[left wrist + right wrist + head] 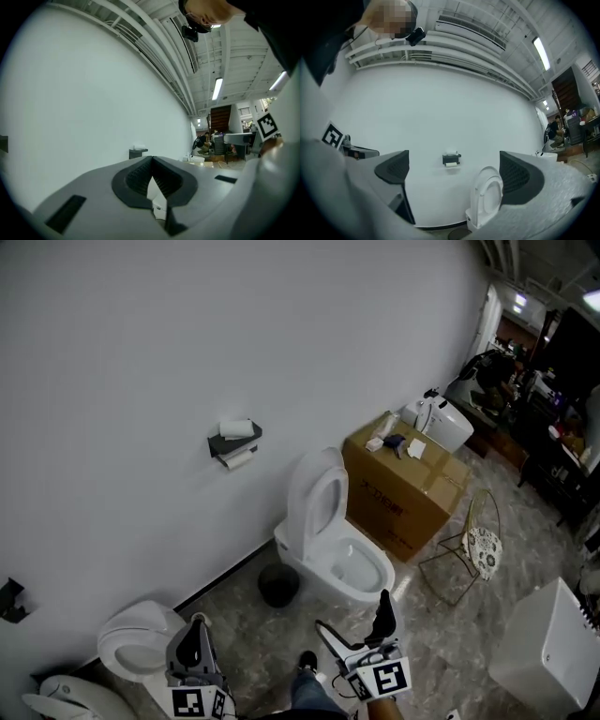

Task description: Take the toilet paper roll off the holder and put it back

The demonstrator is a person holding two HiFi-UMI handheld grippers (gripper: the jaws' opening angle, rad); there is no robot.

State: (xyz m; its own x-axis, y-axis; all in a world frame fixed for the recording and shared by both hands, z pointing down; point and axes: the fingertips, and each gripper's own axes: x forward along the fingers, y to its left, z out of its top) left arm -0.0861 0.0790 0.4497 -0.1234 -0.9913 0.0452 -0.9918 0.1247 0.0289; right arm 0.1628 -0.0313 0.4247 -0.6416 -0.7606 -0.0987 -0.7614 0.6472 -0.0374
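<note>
Two hand-held grippers sit low in the head view, with bathroom fixtures ranged along a white wall [141, 352] beyond them. Entries run left to right.

1. Low white toilet [141, 641]: bottom left, on the marbled floor [244, 634], close to the wall.
2. Left gripper [194, 641]: just right of that toilet, marker cube toward the camera. Its own view shows the left gripper [152, 161] with ribbed pads pressed together at the tips and nothing between them.
3. Holder [233, 441]: dark, fixed to the wall, well above and beyond both grippers. The toilet paper roll [240, 460] hangs under it, and a second roll [236, 427] lies on its top shelf. Neither gripper is near it.
4. Black bin [278, 585]: round, on the floor at the foot of the wall, just left of the toilet.
5. Toilet [333, 540]: white, lid raised.
6. Right gripper [354, 620] — jaws spread wide, holding nothing. Its own view frames the holder [451, 159] and the toilet [486, 199] in the gap between the two pads.
7. Cardboard box [403, 488]: right of the toilet, small items on its top.
8. Wire chair [467, 545] — gold frame, just beside the box.
9. White cabinet [553, 652]: bottom right corner.
</note>
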